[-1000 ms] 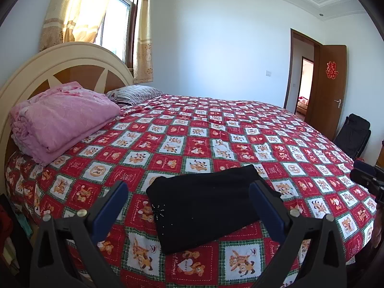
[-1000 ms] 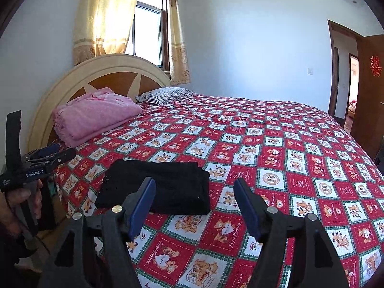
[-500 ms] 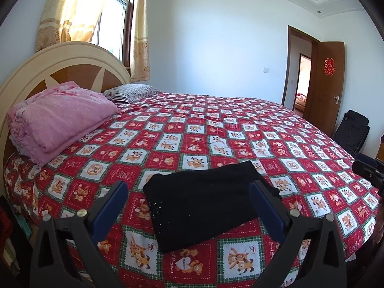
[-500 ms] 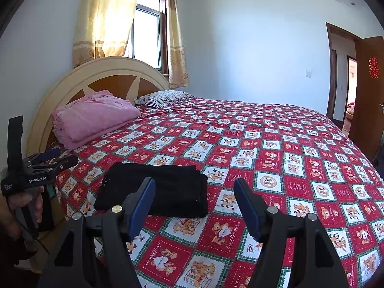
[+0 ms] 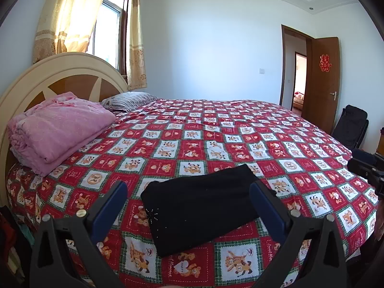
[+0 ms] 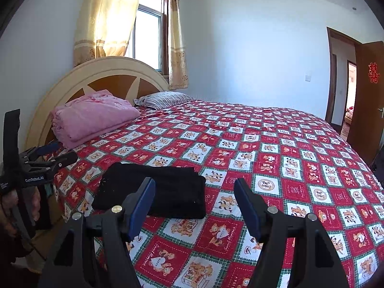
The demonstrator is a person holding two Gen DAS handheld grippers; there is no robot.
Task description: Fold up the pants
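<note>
in the left wrist view, our left gripper (image 5: 188, 199) hangs with its blue-padded jaws spread wide and nothing between the pads. just ahead of it and below, framed between the two fingers, the black pants (image 5: 201, 207) lie as a compact, thick rectangle on the bedspread (image 5: 240, 141). we judge the folding itself done or nearly so: the bundle is several layers deep, its edges fairly square, with a sprinkle of tiny pale studs near the corner closest to us. what may be left is a last tidy of the edges, if anything. far to the left of the gripper a soft pink blanket (image 5: 57, 129) sits folded against the curved wooden headboard (image 5: 72, 72).

in the right wrist view, our right gripper (image 6: 194, 204) also stands apart, empty, clear of the cloth. the pants (image 6: 156, 189) rest ahead and to the left of it, partly behind its left finger; the layered edge shows as stacked folds of a matte, slightly fuzzy knit. the quilted bedspread (image 6: 276, 168), with red and white cartoon squares, lies smooth around them.
</note>
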